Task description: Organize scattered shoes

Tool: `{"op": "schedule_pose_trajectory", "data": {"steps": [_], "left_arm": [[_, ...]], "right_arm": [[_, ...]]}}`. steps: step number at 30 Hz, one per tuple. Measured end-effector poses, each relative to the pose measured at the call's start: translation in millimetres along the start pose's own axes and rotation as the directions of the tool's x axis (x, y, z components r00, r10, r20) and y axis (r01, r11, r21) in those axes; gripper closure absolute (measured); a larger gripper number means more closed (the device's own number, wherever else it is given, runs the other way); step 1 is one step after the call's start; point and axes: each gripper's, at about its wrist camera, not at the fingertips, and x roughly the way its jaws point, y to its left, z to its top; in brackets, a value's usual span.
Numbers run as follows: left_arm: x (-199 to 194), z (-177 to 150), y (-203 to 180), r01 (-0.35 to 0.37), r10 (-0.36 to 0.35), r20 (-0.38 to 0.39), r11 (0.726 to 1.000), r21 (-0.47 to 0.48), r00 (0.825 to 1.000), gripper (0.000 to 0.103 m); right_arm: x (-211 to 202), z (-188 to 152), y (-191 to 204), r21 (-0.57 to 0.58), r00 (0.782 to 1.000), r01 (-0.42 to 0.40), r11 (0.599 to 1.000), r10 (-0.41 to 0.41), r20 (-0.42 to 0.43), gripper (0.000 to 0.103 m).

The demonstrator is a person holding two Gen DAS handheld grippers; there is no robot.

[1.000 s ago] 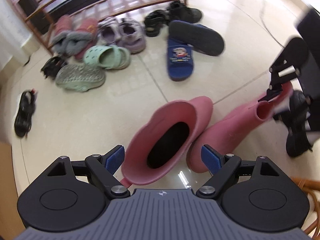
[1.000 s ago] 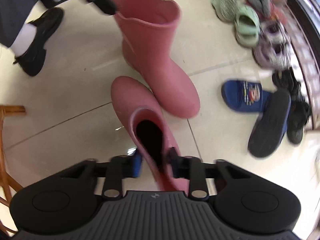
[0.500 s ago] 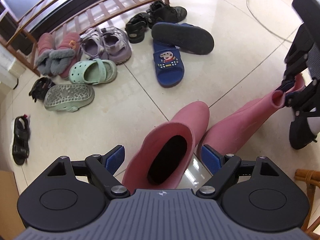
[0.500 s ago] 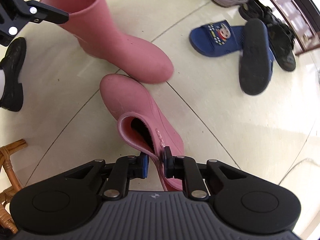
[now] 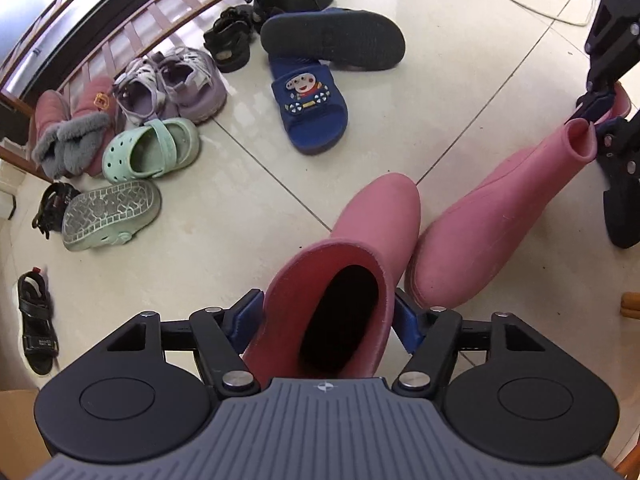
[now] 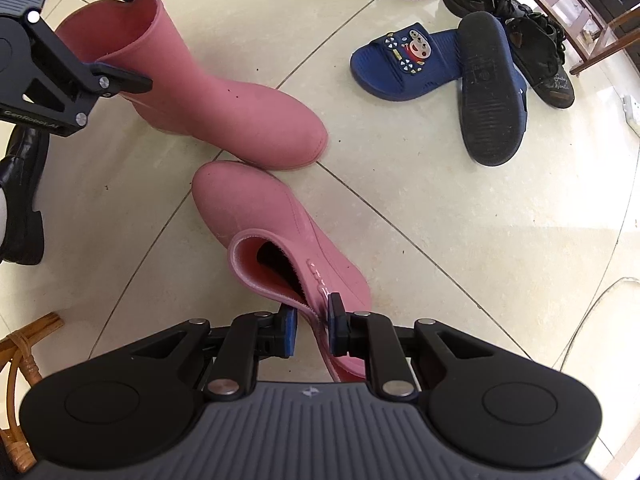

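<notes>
Two pink rubber boots sit toe to toe on the tiled floor. The left boot (image 5: 376, 216) stands upright, and my left gripper (image 5: 328, 318) straddles the top of its shaft with both blue pads (image 5: 248, 316) pressed against the sides. The right wrist view shows that left gripper (image 6: 128, 36) clamped around the boot (image 6: 224, 108). My right gripper (image 6: 312, 320) is shut on the rim of the second boot (image 6: 260, 216), pinching one wall of the shaft. In the left wrist view that right gripper (image 5: 596, 116) holds the leaning second boot (image 5: 492, 220) by its top.
A wooden shoe rack (image 5: 160, 20) runs along the far wall. In front of it lie blue slippers (image 5: 308, 116), green clogs (image 5: 152, 148), purple sneakers (image 5: 172, 84), fur-lined pink slippers (image 5: 68, 132) and black sandals (image 5: 228, 38). A person's black shoe (image 6: 20, 184) and a wicker chair (image 6: 24, 344) are close by.
My left gripper has come down around the upright boot's shaft and narrowed until its pads touch it. My right gripper kept its pinch on the other boot's rim while swinging round.
</notes>
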Motion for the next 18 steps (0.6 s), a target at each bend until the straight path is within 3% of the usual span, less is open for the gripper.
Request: {"op": "schedule_pose_trajectory", "data": {"steps": [3, 8, 10, 18], "left_arm": [[4, -7, 3, 0.021, -0.023, -0.028, 0.999, -0.045, 0.999, 0.046], [4, -12, -1, 0.021, -0.023, -0.039, 0.998, -0.067, 0.999, 0.076], [4, -14, 0, 0.030, -0.034, -0.041, 0.995, -0.095, 0.999, 0.082], [3, -20, 3, 0.068, -0.081, -0.049, 0.971, -0.227, 0.995, 0.087]], "right_arm": [[0, -1, -1, 0.017, 1.000, -0.004, 1.000, 0.004, 0.004, 0.084], [0, -5, -8, 0.079, 0.999, -0.039, 0.996, 0.037, 0.019, 0.084], [-1, -8, -11, 0.109, 0.998, -0.056, 0.992, 0.053, 0.027, 0.084], [-9, -21, -36, 0.318, 0.990, -0.134, 0.939, 0.111, 0.087, 0.086]]}}
